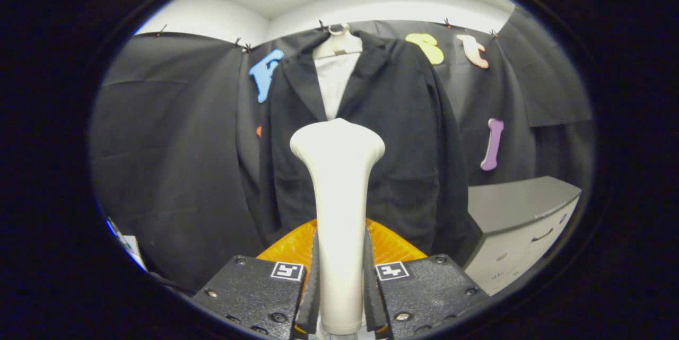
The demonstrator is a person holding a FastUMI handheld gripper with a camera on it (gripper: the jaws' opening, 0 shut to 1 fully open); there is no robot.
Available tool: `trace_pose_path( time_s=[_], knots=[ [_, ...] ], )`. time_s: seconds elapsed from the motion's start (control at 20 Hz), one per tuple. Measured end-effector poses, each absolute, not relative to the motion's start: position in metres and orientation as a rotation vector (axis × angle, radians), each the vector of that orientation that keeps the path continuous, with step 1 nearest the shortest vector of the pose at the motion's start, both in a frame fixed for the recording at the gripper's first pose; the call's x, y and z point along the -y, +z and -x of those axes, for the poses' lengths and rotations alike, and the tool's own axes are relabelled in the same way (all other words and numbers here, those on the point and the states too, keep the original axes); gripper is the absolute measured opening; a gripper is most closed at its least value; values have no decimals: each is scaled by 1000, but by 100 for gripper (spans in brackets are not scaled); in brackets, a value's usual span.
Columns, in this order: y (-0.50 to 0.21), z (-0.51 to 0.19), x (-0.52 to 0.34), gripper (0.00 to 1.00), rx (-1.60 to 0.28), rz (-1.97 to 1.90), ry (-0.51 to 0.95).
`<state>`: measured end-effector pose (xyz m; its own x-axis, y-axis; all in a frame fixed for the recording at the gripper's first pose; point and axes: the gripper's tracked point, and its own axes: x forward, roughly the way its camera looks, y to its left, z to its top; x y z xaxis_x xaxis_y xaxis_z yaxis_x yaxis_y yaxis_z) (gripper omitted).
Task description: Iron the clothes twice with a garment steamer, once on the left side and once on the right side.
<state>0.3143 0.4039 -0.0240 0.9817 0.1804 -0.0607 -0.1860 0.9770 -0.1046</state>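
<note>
We have one view, a fisheye camera riding on the gripper (339, 281), low behind its two black fingers (310, 287) and looking forward along them. The white, smooth plastic garment steamer (339, 191) clamped between both fingers stands very near the lens and covers the middle of the view. Beyond it the camera faces straight at the black jacket on a white hanger (371, 133), near enough to take in the jacket from collar to hem. A grey cabinet (517, 218) sits off to the right
</note>
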Motion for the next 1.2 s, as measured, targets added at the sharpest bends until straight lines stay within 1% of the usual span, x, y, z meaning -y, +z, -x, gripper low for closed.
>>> trace_pose_path(
  time_s=[0.25, 0.75, 1.0, 1.2],
  knots=[
    [30, -331, -453, 36, 92, 127, 250],
    [122, -393, -519, 36, 275, 179, 293],
    [149, -426, -542, 36, 304, 196, 290],
    [142, -444, -548, 36, 282, 214, 288]
  ],
)
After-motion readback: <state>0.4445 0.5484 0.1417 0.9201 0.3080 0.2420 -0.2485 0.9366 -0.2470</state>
